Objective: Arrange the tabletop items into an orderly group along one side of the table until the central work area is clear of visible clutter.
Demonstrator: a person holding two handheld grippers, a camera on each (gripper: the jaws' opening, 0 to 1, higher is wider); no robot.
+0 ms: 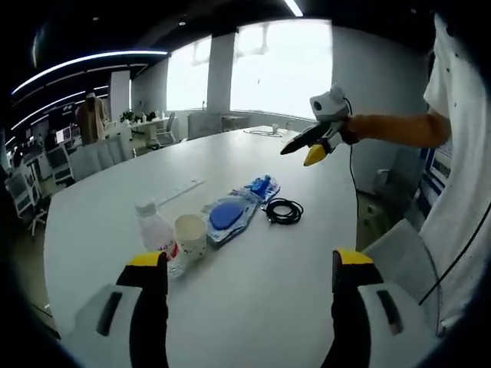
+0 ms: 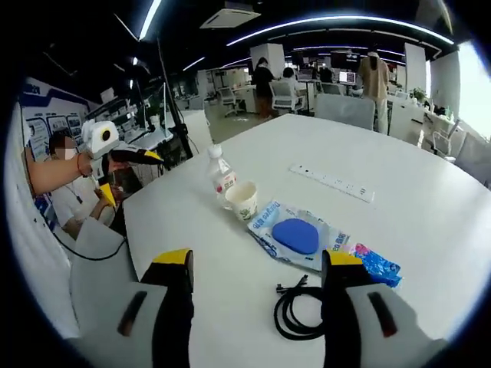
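Clustered mid-table in the left gripper view are a clear water bottle (image 1: 153, 228), a paper cup (image 1: 189, 234), a clear bag with a blue pad inside (image 1: 229, 217), a blue packet (image 1: 261, 186) and a coiled black cable (image 1: 284, 211). My left gripper (image 1: 249, 267) hovers open above the near table edge, short of the bottle and cup. In the right gripper view the bottle (image 2: 220, 173), cup (image 2: 243, 201), bag (image 2: 296, 234), blue packet (image 2: 377, 266) and cable (image 2: 295, 313) lie ahead. My right gripper (image 2: 257, 267) is open, its right jaw over the cable.
A white power strip (image 1: 181, 191) (image 2: 334, 182) lies flat beyond the cluster. The white table (image 1: 253, 307) is broad and rounded. The right gripper (image 1: 311, 147) hangs in the air above the far side. Office chairs (image 2: 343, 109), desks and people stand behind.
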